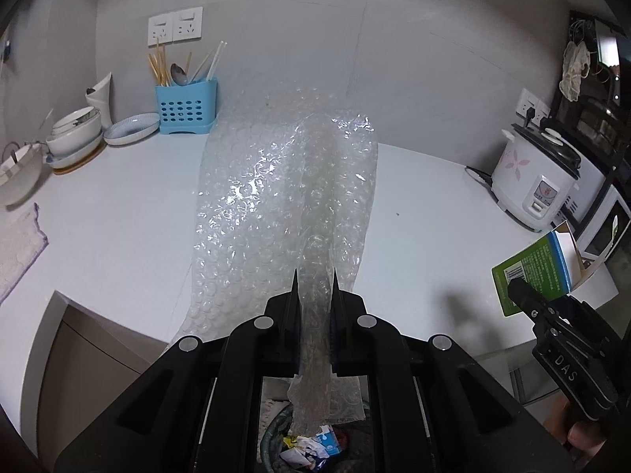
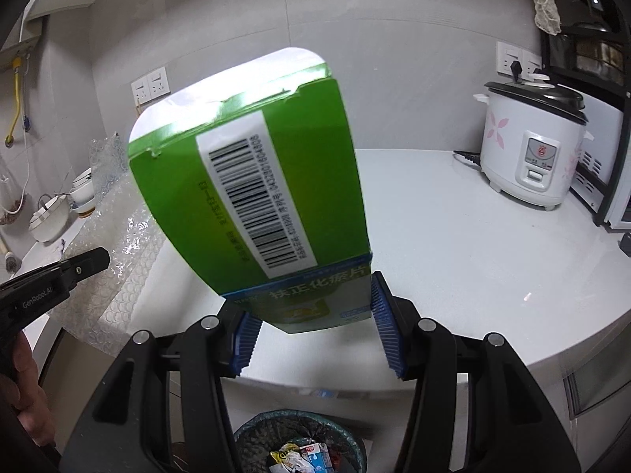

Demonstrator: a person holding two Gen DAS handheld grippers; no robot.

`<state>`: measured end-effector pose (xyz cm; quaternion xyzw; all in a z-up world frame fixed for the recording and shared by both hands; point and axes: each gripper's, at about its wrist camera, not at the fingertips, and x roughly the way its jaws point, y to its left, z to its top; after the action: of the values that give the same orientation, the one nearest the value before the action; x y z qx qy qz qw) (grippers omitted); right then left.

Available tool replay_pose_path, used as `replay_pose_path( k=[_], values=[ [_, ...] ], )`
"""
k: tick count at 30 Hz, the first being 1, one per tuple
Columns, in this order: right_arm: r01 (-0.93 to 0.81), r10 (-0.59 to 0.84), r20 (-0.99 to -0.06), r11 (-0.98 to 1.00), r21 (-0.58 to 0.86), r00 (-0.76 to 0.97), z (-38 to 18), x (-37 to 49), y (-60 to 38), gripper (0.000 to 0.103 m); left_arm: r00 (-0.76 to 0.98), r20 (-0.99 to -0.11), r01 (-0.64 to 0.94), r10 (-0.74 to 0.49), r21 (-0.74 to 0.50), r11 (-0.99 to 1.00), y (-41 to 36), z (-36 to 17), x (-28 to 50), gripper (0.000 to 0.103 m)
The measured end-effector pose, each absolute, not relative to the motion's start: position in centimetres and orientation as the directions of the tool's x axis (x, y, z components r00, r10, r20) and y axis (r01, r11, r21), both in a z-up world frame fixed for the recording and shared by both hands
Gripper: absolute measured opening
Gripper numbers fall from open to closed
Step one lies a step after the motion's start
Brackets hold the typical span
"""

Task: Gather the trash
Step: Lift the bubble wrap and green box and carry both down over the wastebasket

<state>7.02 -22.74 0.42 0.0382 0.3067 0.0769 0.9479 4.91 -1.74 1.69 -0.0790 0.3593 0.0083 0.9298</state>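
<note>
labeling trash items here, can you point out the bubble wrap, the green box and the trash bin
bubble wrap [image 1: 284,181], left wrist view, on the shiny middle of the sheet
green box [image 2: 252,181], right wrist view, on its barcode label
trash bin [image 2: 252,429], right wrist view, on the left rim of its liner

A clear bubble wrap sheet stands up from the bottom centre to mid-frame in the left wrist view, its gathered lower end pinched and hanging down. A green carton, barcode facing the camera and top flap open, tilts through the centre of the right wrist view. Below both, at the bottom edge, sits a lined trash bin holding crumpled wrappers.
</note>
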Motion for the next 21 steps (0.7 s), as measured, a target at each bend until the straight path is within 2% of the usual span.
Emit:
replay_pose_path(
  k=[15,21],
  values=[
    [-0.127,0.181,-0.543,0.983,0.135,0.82,0.0,-2.6,-22.8,0.05,0.772,-0.633,-0.052,-0.051,-0.143,0.988,-3.1,0.6,-6.1,0.009],
    [-0.152,0.193,-0.542,0.981,0.12,0.818,-1.1,-5.1,-21.8,0.05,0.761,-0.647,-0.057,-0.051,-0.145,0.988,-3.6,-1.7,-8.7,0.009]
  ],
)
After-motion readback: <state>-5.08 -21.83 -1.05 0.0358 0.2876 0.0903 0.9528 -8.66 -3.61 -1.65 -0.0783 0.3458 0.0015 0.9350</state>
